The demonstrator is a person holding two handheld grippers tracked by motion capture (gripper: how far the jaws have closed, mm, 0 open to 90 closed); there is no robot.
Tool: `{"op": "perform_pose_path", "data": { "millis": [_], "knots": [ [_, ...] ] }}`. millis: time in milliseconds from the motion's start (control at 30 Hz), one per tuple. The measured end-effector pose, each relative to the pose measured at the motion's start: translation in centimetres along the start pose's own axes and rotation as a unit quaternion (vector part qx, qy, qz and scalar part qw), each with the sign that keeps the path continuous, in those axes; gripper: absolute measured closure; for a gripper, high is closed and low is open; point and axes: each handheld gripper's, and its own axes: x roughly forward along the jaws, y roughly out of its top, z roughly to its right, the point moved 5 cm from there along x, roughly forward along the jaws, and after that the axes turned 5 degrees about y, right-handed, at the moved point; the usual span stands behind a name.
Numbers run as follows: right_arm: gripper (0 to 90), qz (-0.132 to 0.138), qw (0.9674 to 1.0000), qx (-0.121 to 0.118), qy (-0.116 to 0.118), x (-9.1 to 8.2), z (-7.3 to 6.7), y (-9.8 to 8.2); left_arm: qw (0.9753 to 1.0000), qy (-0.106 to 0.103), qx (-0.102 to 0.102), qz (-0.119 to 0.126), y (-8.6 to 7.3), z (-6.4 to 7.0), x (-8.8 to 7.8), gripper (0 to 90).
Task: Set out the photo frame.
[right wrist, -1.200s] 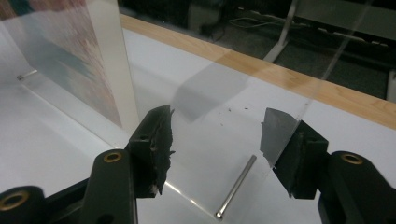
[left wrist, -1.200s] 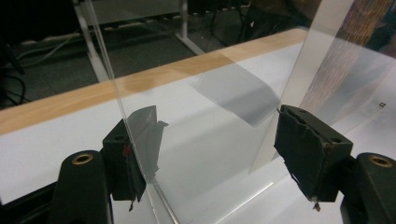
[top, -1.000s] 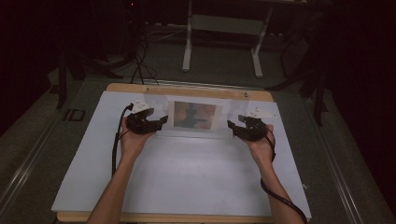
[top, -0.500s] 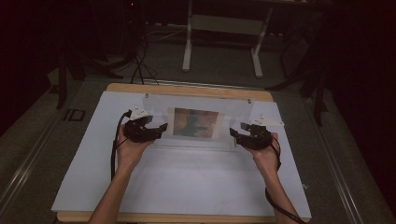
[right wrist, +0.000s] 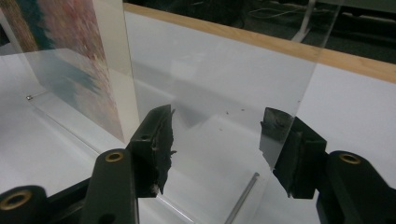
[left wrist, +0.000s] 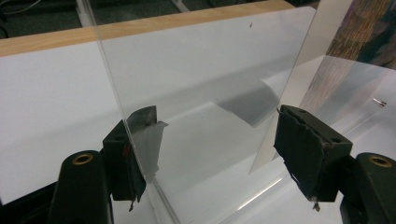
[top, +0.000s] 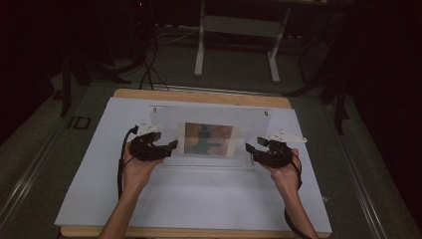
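Observation:
A clear acrylic panel (top: 169, 122) with a colourful picture (top: 208, 138) at its middle stands tilted up off the white table cover (top: 199, 199). My left gripper (top: 166, 148) is at the panel's left edge and my right gripper (top: 251, 150) at its right edge. In the left gripper view the jaws of my left gripper (left wrist: 212, 121) stand wide apart, and the panel (left wrist: 201, 70) rises upright with its side edge crossing the left jaw. In the right gripper view my right gripper (right wrist: 219, 116) is open the same way around the panel (right wrist: 224, 65), whose edge crosses the right jaw; the picture (right wrist: 60, 32) shows at the left.
A second clear sheet (left wrist: 364, 121) lies flat under the panel, with a small screw (left wrist: 380, 101) on it. The table's wooden far edge (top: 199, 97) runs behind. Metal stand legs (top: 199, 50) and cables lie on the dark floor beyond.
Both hands have come nearer to the person with the panel between them. The panel's lower edge has moved the same way.

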Motion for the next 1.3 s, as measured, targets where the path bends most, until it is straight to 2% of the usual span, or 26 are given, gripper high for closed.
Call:
{"op": "perform_pose_path", "data": {
  "millis": [133,300,600,833,1167,1233,1300],
  "knots": [
    [43.3,-0.004,1.0,0.002,0.003,0.1,0.0,-0.4,1.0,0.0,-0.002,-0.008,-0.4,0.1,0.1,29.9],
    [43.2,-0.009,0.9998,0.013,0.011,0.5,0.2,-1.3,0.9999,0.008,0.008,-0.007,-0.6,0.3,0.1,29.9],
    [43.2,-0.003,0.9998,0.01,0.015,0.4,0.3,-1.4,0.9998,0.014,0.004,-0.012,-0.8,0.6,-0.2,29.9],
    [43.2,-0.006,0.9999,0.006,0.013,0.3,0.0,-1.5,0.9999,0.009,0.002,-0.014,-0.9,0.5,-0.3,29.9],
    [43.7,-0.007,0.9998,0.01,0.019,0.4,0.1,-1.4,1.0,0.002,0.003,-0.002,-1.0,0.2,-0.1,30.0],
    [43.8,-0.003,0.9997,0.009,0.021,0.5,0.3,-1.5,1.0,-0.001,-0.002,0.001,-1.1,0.2,0.0,29.8],
    [44.6,-0.003,0.9997,0.009,0.024,0.4,0.3,-1.5,0.9999,-0.013,-0.011,0.002,-1.3,0.0,0.1,29.8]
  ]
}}
